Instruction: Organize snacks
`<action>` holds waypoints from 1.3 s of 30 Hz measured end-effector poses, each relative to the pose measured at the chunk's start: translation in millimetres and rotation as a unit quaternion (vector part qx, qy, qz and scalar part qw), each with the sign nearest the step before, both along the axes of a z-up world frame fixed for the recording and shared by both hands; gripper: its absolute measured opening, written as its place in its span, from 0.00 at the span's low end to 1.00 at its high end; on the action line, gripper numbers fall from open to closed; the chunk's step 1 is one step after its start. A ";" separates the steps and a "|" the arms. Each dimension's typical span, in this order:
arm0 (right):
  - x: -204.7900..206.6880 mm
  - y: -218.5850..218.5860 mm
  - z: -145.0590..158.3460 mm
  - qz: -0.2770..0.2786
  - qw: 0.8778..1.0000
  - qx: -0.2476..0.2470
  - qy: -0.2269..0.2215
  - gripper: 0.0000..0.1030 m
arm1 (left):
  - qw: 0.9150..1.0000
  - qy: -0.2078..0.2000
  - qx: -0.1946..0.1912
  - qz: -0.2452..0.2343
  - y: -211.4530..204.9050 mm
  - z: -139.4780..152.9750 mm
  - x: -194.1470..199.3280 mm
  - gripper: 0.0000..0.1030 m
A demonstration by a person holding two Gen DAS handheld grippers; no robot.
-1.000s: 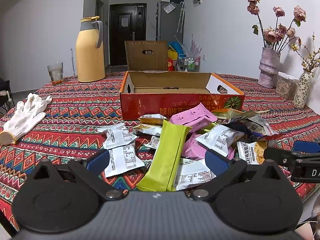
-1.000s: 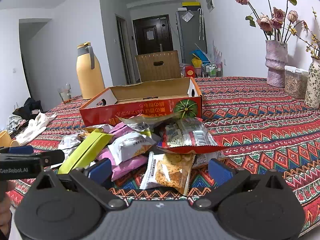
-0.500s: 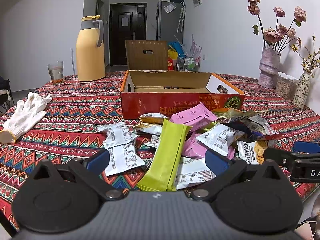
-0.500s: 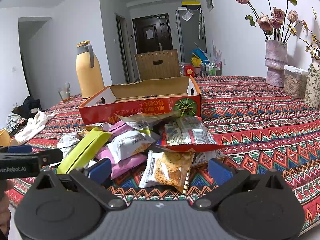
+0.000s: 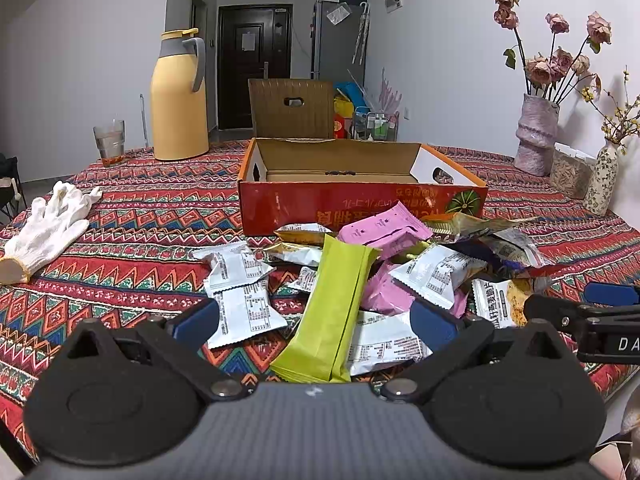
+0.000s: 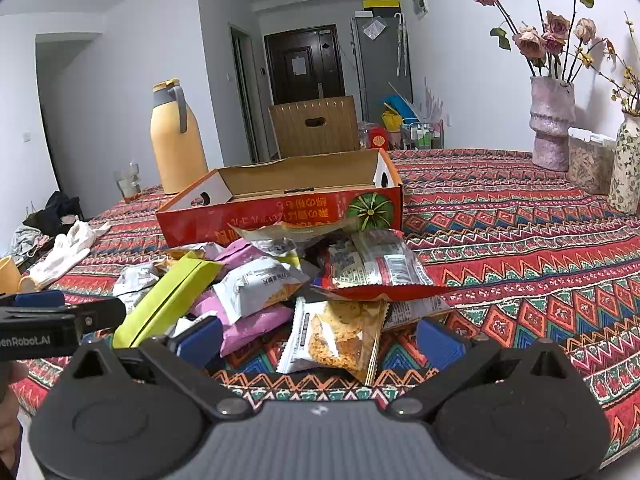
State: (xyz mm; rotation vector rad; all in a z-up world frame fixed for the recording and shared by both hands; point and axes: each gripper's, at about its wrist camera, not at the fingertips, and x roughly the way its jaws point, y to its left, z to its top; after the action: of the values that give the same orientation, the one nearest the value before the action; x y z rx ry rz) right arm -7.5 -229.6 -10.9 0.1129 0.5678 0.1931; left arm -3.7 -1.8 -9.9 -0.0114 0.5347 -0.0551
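I have both tools low at the near edge of the table with the patterned red woven cloth (image 5: 152, 216), each one looking over the heap of snack packets. My left gripper (image 5: 316, 320) has its blue-padded jaws spread wide and holds nothing; the long lime-green wrapped bar (image 5: 330, 312) lies on the heap between its fingers, running away from me toward the open red-and-orange cardboard box (image 5: 360, 208), which stands just behind the pile with nothing visible inside it from here. Beside the green bar lie two white square sachets with printed labels (image 5: 240, 292), and a pink foil pouch (image 5: 384, 230) leans close against the box front. My right gripper (image 6: 320, 338) is equally wide apart and unloaded, with a clear-fronted white packet of golden crisps (image 6: 340, 334) resting on the cloth between its fingers. Just beyond that sits a red-edged silver bag (image 6: 376, 268), and a white pillow pack with orange print (image 6: 256, 284) lies on top of a pink pouch. In the right view the left tool shows at the left edge. Off to the left, well apart from the snacks, lie a white cotton work glove (image 5: 48, 224), a tall yellow thermos jug with a grey handle (image 5: 180, 96) and a drinking glass (image 5: 109, 144).
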 end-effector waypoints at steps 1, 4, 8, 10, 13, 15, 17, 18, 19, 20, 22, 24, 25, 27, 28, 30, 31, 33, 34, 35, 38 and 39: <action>0.1 0.1 0.0 0.000 1.000 0.000 0.000 1.00 | 1.000 0.000 0.000 0.000 0.1 -0.1 -0.5 1.00; 0.2 0.0 -0.2 0.000 1.000 0.000 0.001 1.00 | 1.000 0.000 0.000 0.000 0.1 -0.1 -0.4 1.00; 0.3 -0.1 -0.4 0.000 1.000 -0.001 0.002 1.00 | 1.000 0.000 0.000 0.000 0.1 -0.1 -0.3 1.00; 0.3 -0.2 -0.5 0.000 1.000 -0.001 0.002 1.00 | 1.000 0.000 0.000 0.000 -0.2 -0.2 -0.6 1.00; 0.2 0.0 -0.5 0.000 1.000 -0.001 0.002 1.00 | 1.000 0.000 0.000 0.000 -0.2 -0.2 -0.7 1.00; 0.2 0.0 -0.5 0.000 1.000 -0.001 0.003 1.00 | 1.000 0.000 -0.001 -0.001 -0.2 -0.6 -0.6 1.00; 0.0 -0.4 -0.4 0.000 1.000 -0.001 0.002 1.00 | 1.000 0.000 -0.002 -0.003 -0.4 -1.5 -1.4 1.00; -0.2 0.1 -0.5 0.000 1.000 -0.001 0.001 1.00 | 1.000 -0.001 -0.003 -0.005 -0.4 -1.8 -1.7 1.00; -0.4 -0.2 -0.8 0.000 1.000 -0.001 0.000 1.00 | 1.000 -0.001 -0.004 -0.006 -0.7 -2.1 -2.2 1.00; -0.5 -0.2 -1.0 0.000 1.000 -0.001 0.000 1.00 | 1.000 0.000 -0.004 -0.006 -0.7 -2.5 -2.5 1.00; 0.0 -0.2 -1.7 0.000 1.000 -0.001 0.000 1.00 | 1.000 0.001 -0.005 -0.007 0.2 -2.4 -2.1 1.00; 0.3 0.4 -1.7 0.000 1.000 -0.001 0.001 1.00 | 1.000 0.001 -0.005 -0.007 0.5 -2.0 -1.3 1.00; 0.3 0.5 -1.6 0.000 1.000 -0.001 0.001 1.00 | 1.000 0.001 -0.005 -0.007 0.3 -2.1 -1.4 1.00; 0.3 0.4 -1.7 -0.001 1.000 -0.001 0.001 1.00 | 1.000 0.001 -0.006 -0.008 1.0 -1.6 -0.7 1.00; 0.4 0.7 -1.7 -0.001 1.000 -0.002 0.001 1.00 | 1.000 0.002 -0.006 -0.008 1.0 -1.5 -0.7 1.00; 0.4 0.9 -1.3 -0.001 1.000 -0.002 0.001 1.00 | 1.000 0.002 -0.006 -0.009 1.5 -1.0 -0.6 1.00; 0.3 1.0 -1.2 -0.001 1.000 -0.003 0.001 1.00 | 1.000 0.002 -0.006 -0.009 1.4 -1.0 -0.8 1.00; 0.4 1.1 -0.8 -0.002 1.000 -0.003 0.000 0.99 | 1.000 0.002 -0.006 -0.009 1.1 -1.1 -0.9 1.00; 0.3 1.1 -0.6 -0.001 1.000 -0.003 0.000 0.99 | 1.000 0.002 -0.006 -0.009 1.3 -1.1 -0.8 1.00; 0.3 1.1 -0.4 -0.001 1.000 -0.004 0.000 0.98 | 1.000 0.002 -0.006 -0.009 1.5 -1.0 -0.7 1.00; 0.0 1.3 -0.1 0.003 1.000 -0.004 0.000 0.92 | 1.000 0.002 -0.006 -0.009 1.5 -1.1 -0.7 1.00; 0.0 1.6 -0.2 0.003 1.000 -0.004 -0.001 0.90 | 1.000 0.002 -0.006 -0.009 1.4 -1.1 -0.6 1.00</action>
State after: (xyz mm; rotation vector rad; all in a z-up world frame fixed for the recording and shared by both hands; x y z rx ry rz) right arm -7.6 -228.0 -11.1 0.1034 0.5679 0.1977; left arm -4.3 -0.4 -11.0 -0.0188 0.5386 -0.0753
